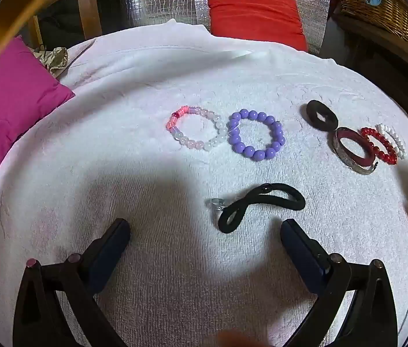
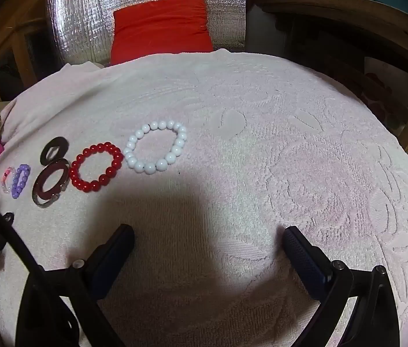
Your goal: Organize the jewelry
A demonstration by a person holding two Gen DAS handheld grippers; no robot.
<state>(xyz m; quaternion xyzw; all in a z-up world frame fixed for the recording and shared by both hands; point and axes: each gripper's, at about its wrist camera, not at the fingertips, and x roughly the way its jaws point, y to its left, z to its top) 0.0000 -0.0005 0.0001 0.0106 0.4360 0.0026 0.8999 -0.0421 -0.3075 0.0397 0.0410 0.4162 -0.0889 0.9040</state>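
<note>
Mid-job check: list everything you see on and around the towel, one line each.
white towel: one, covers the surface
pale pink-and-clear bead bracelet: one, far left of row
purple bead bracelet: one, beside it
black flat ring: one, behind the bangle
silver bangle: one, dark red inside
red bead bracelet: one, right of the bangle
white bead bracelet: one, right end
black hair tie: one, near the front
clear ring: one, at the hair tie
red cushion: one, behind
pink cushion: one, left
wicker basket: one, back right
left gripper: jaws open, empty
right gripper: jaws open, empty
</note>
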